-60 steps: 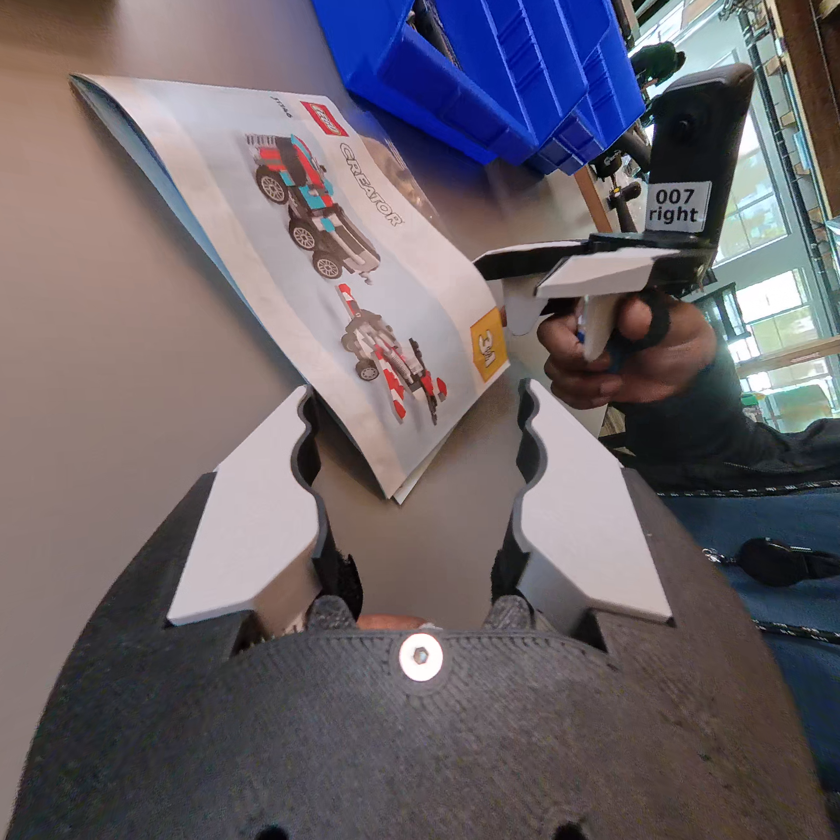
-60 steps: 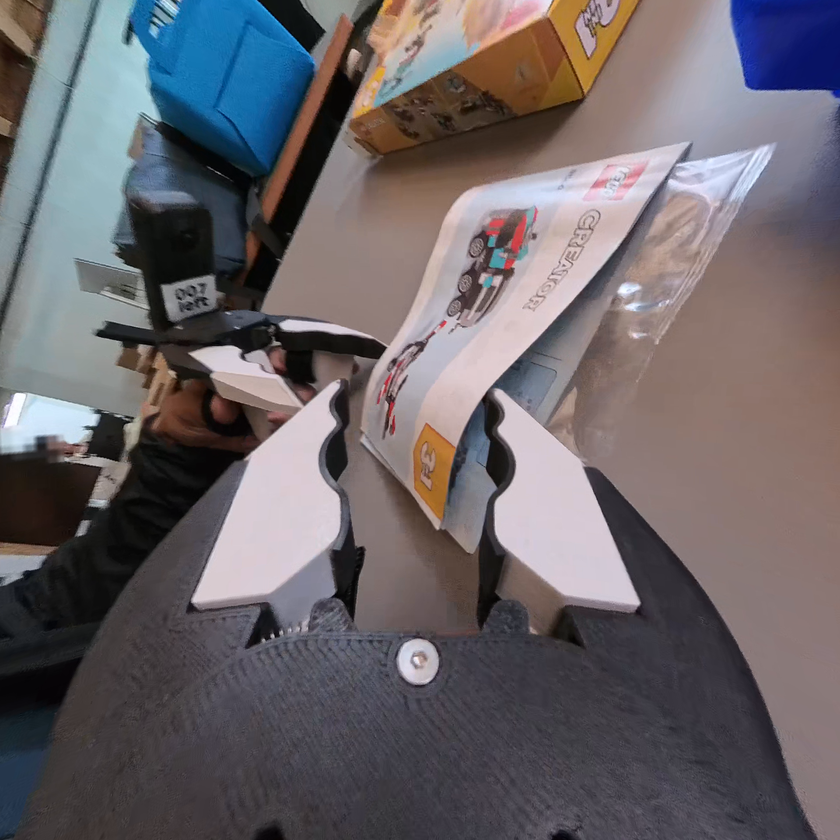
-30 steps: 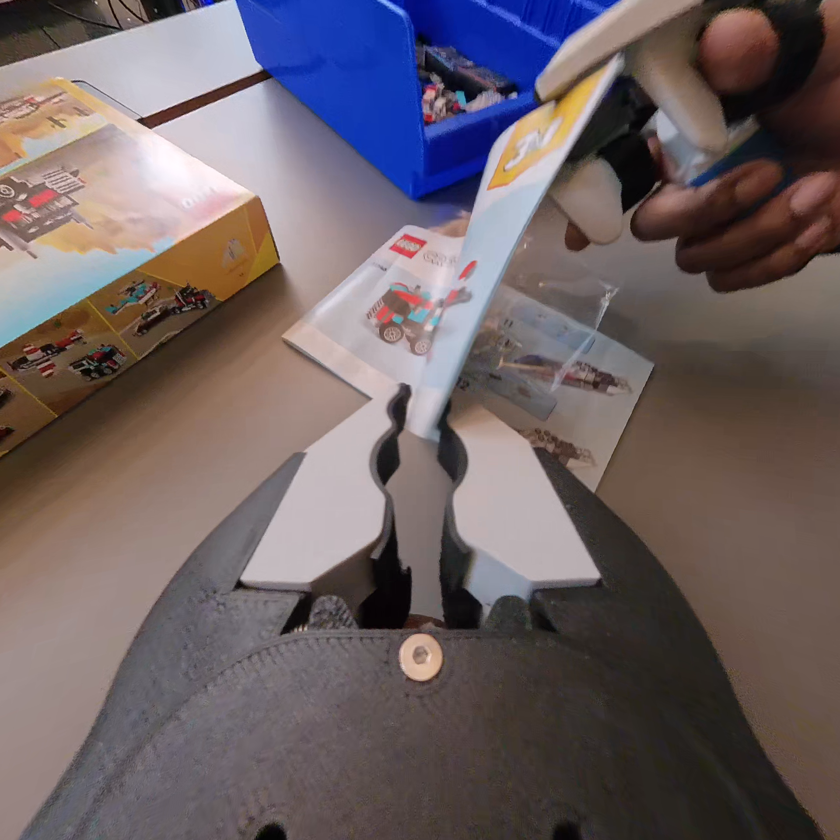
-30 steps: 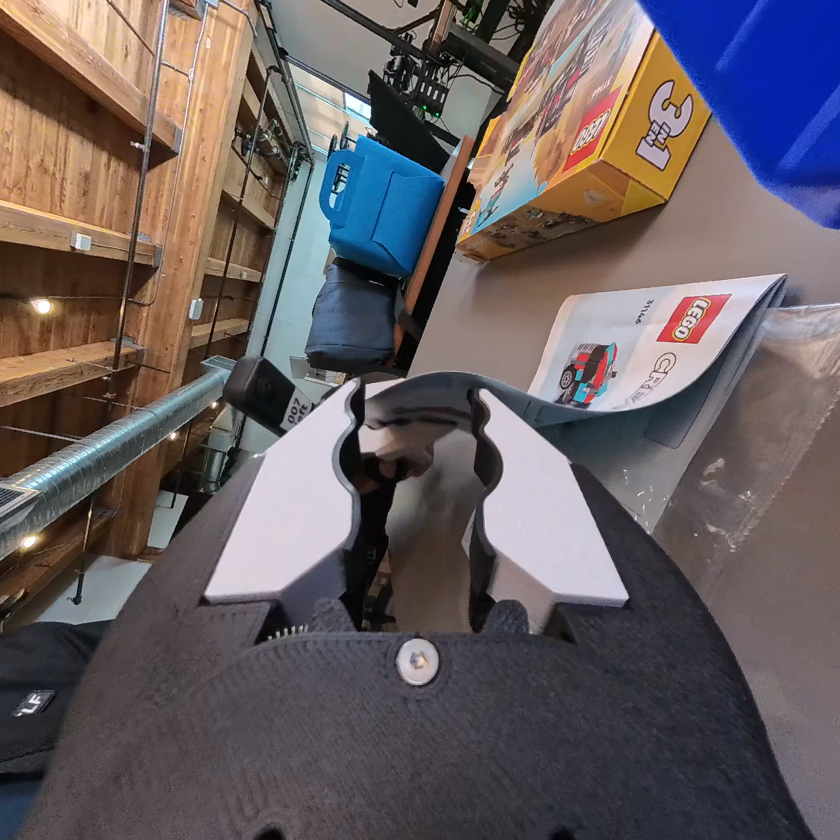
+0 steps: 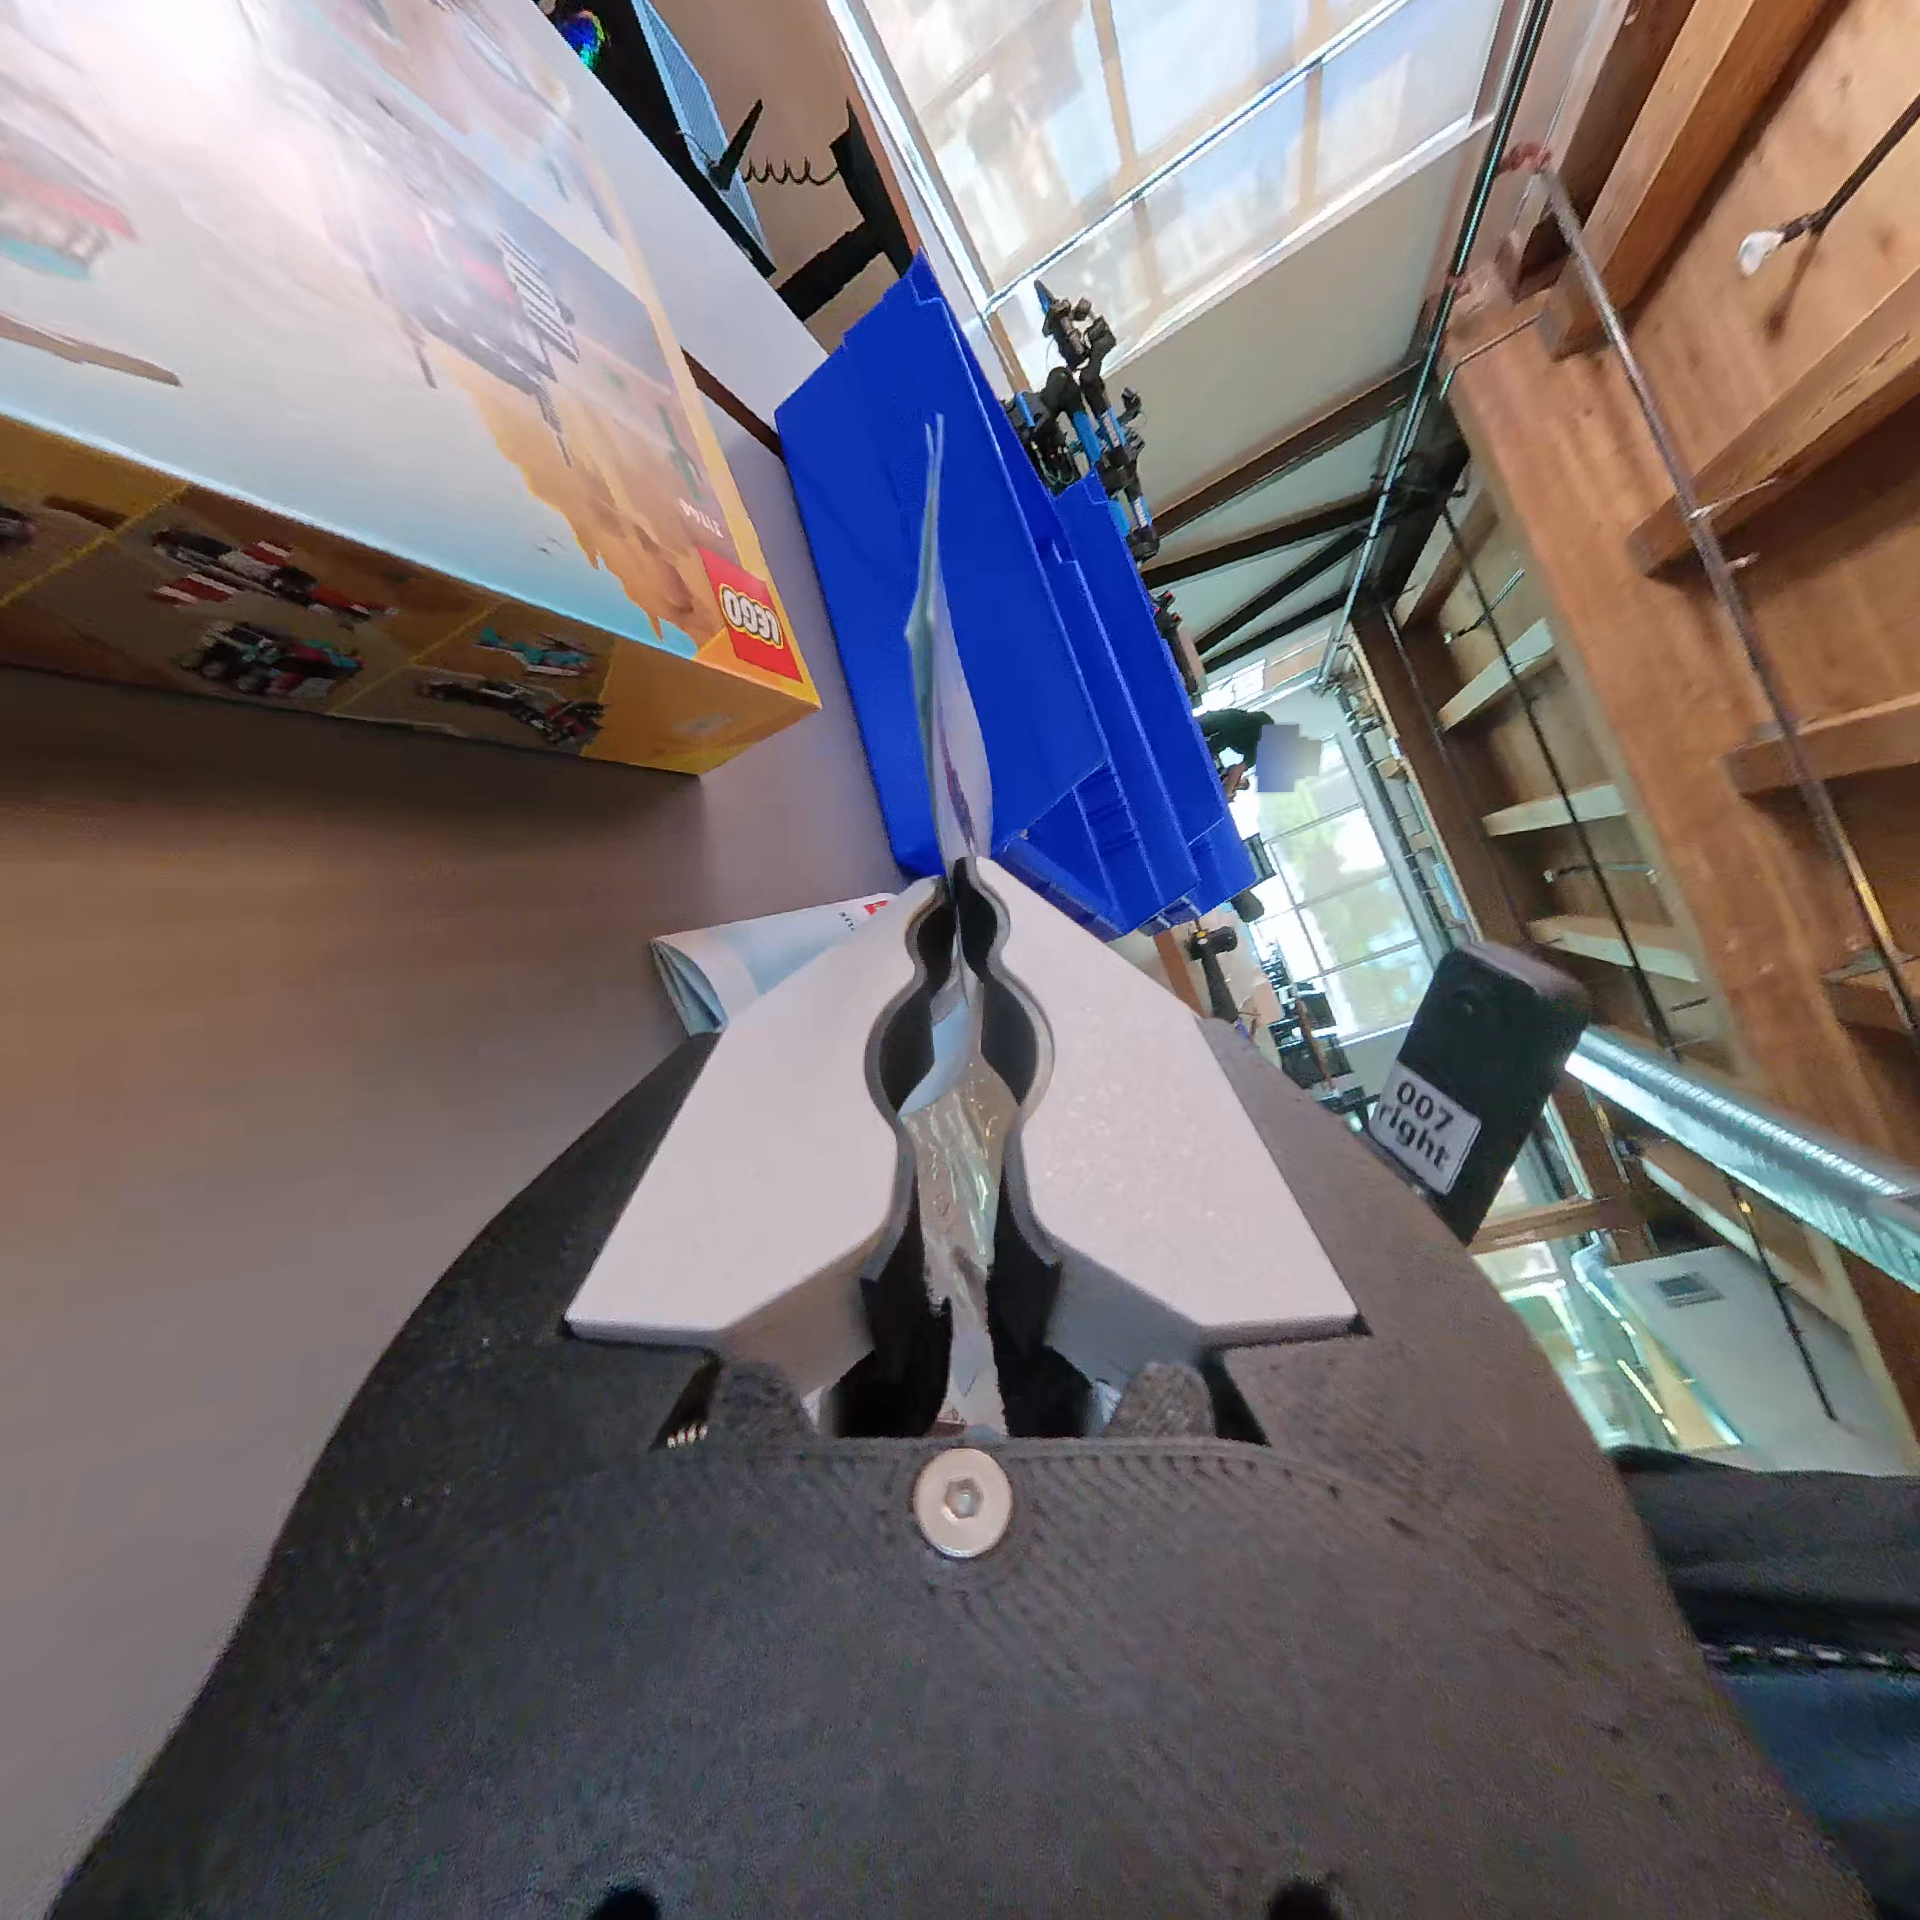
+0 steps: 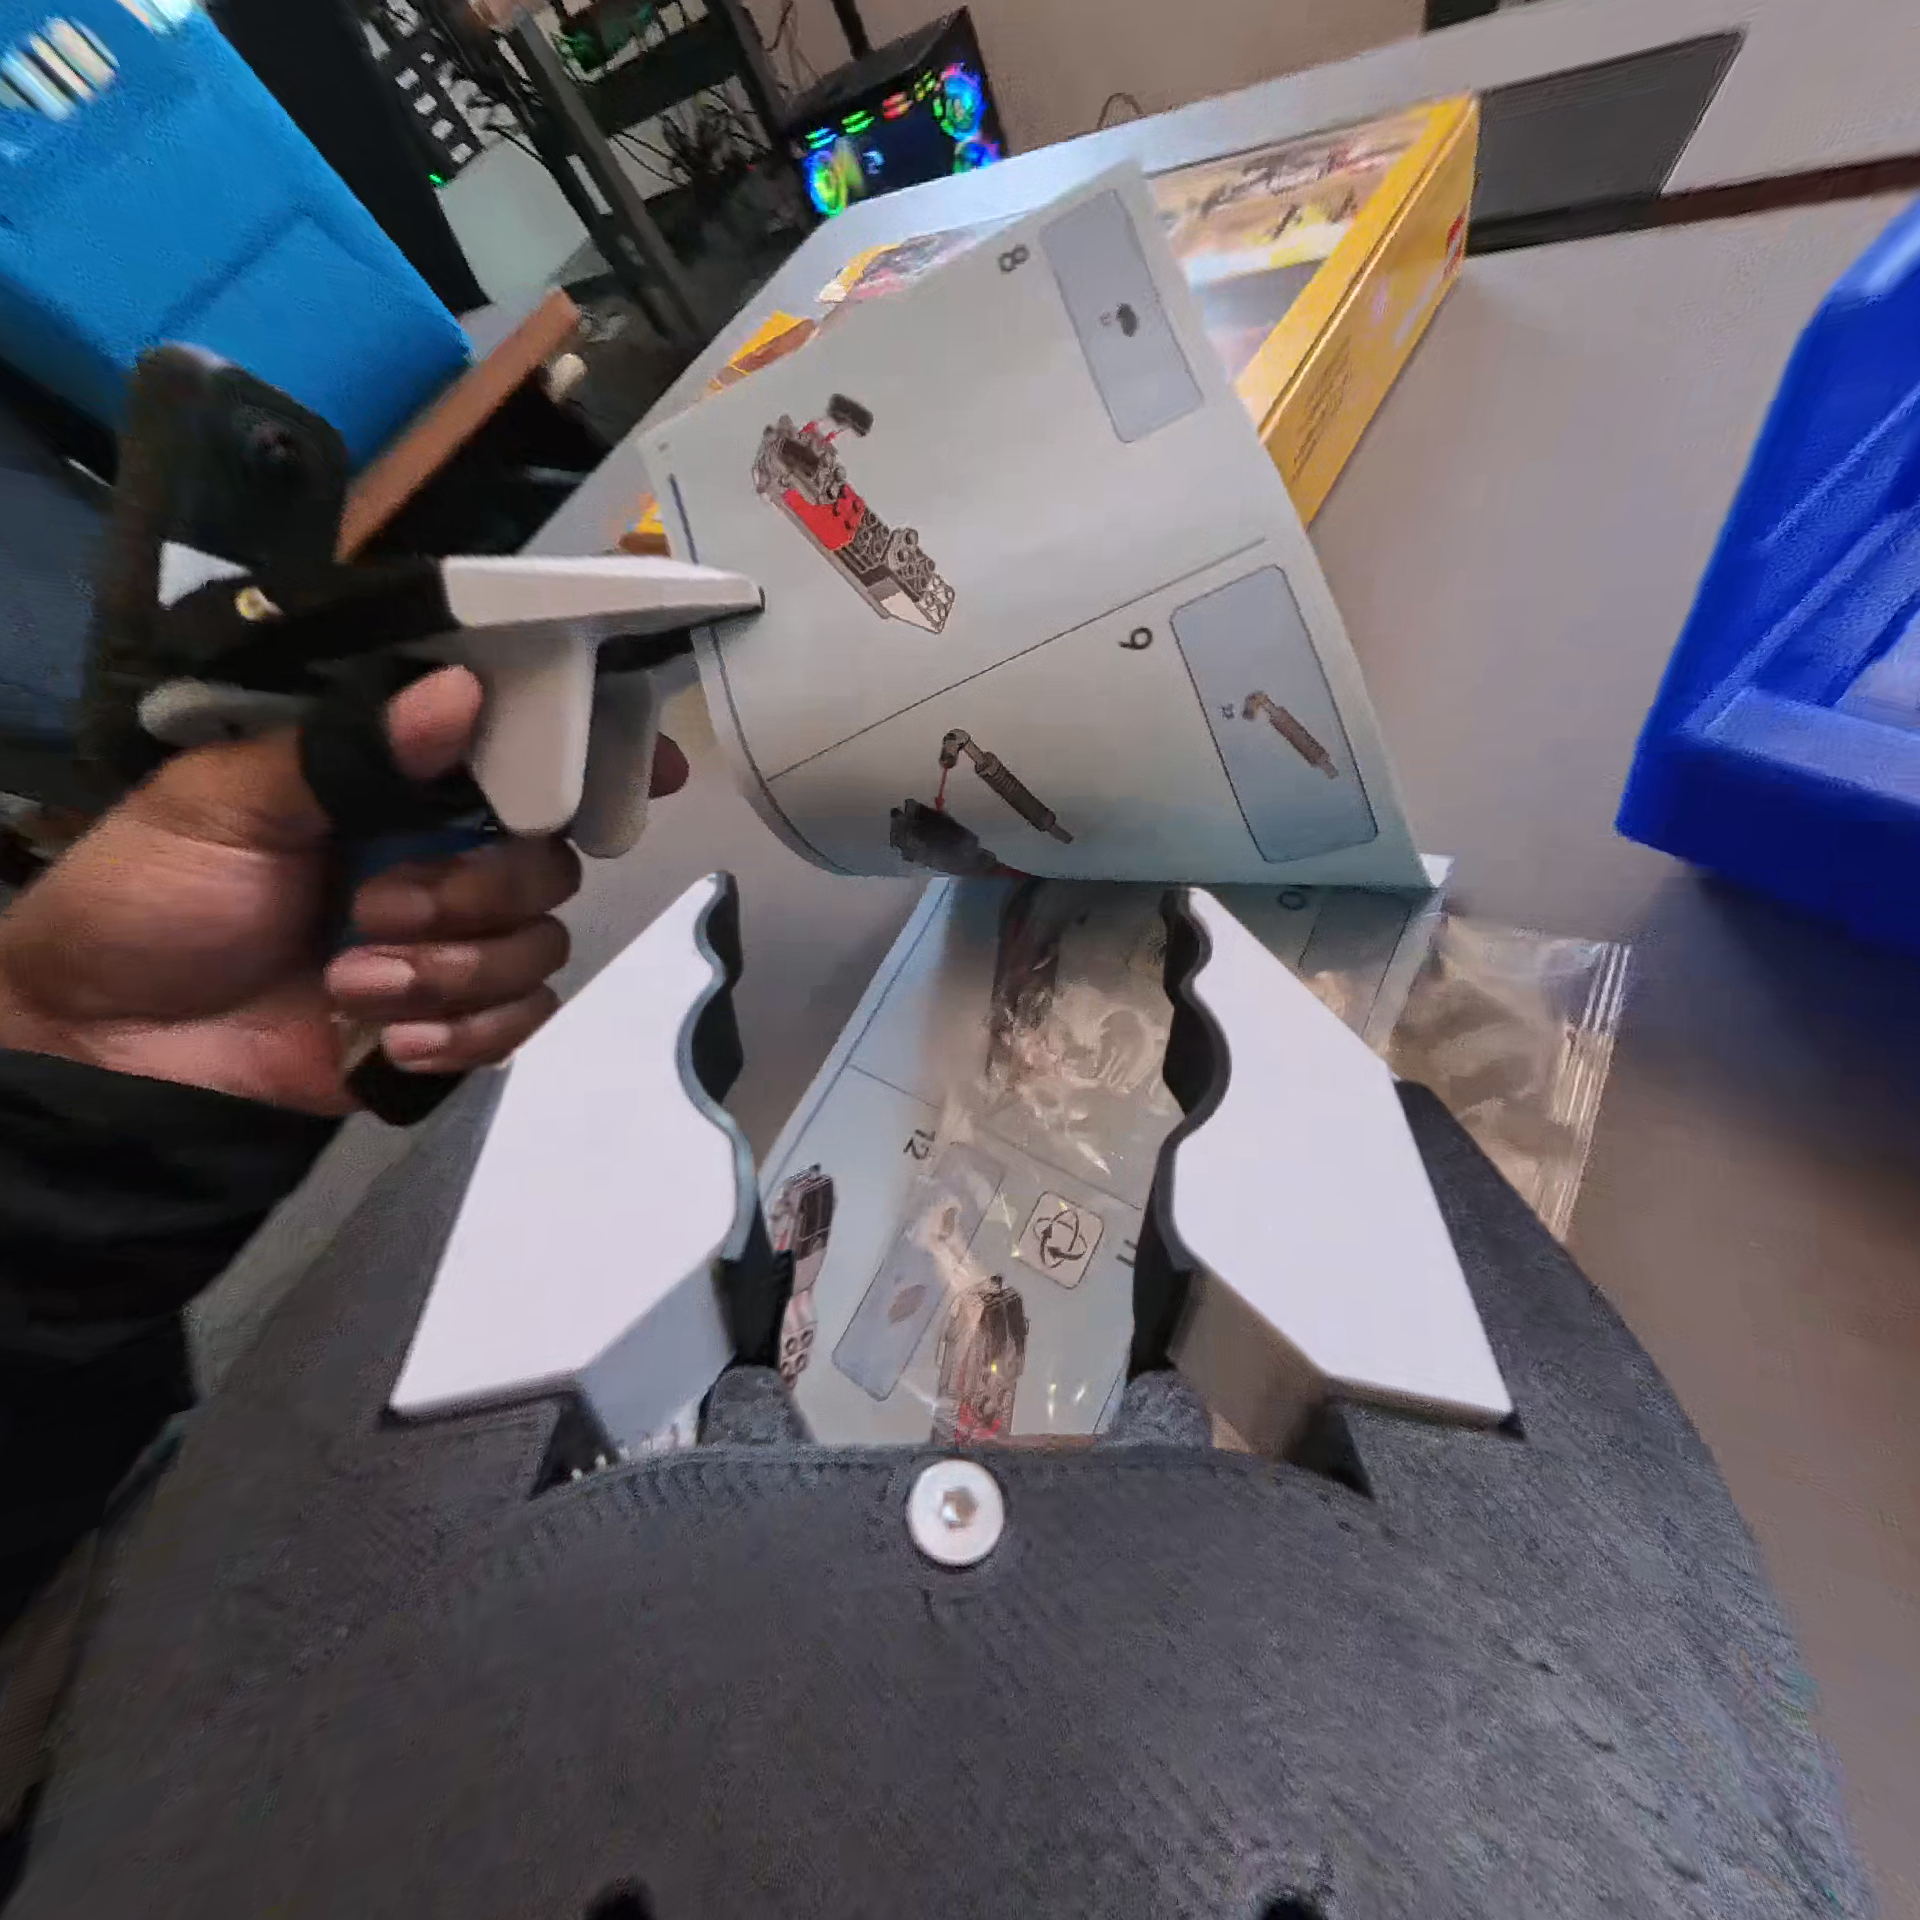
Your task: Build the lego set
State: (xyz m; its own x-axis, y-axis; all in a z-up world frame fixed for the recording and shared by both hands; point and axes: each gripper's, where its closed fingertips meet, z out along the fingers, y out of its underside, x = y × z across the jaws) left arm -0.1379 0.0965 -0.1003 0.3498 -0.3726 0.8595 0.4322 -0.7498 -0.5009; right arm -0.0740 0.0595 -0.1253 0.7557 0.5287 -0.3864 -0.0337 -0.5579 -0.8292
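Barely started: my left gripper (image 6: pixel 743 603) is pinching a page of the instruction booklet (image 6: pixel 1018 582) open, my right gripper (image 6: pixel 956 914) is spread, holding nothing. No bricks joined; box (image 5: pixel 343 436) sits near the desk's far edge.

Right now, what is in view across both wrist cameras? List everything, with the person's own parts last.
instruction booklet: one, pale blue-grey, open on the table; one page lifted, its edge pinched by the left gripper.
clear plastic bag: one, transparent, flat on the table, partly under the booklet.
set box: one, yellow with printed pictures, on the table behind the booklet.
blue bins: several, on the table to the booklet's right.
table: one, grey-brown.
blue bag: one, beyond the table's edge.
left gripper: black body, white fingers, shut on the page.
right gripper: same build, open above the booklet.
hand: one, holding the left gripper's handle.
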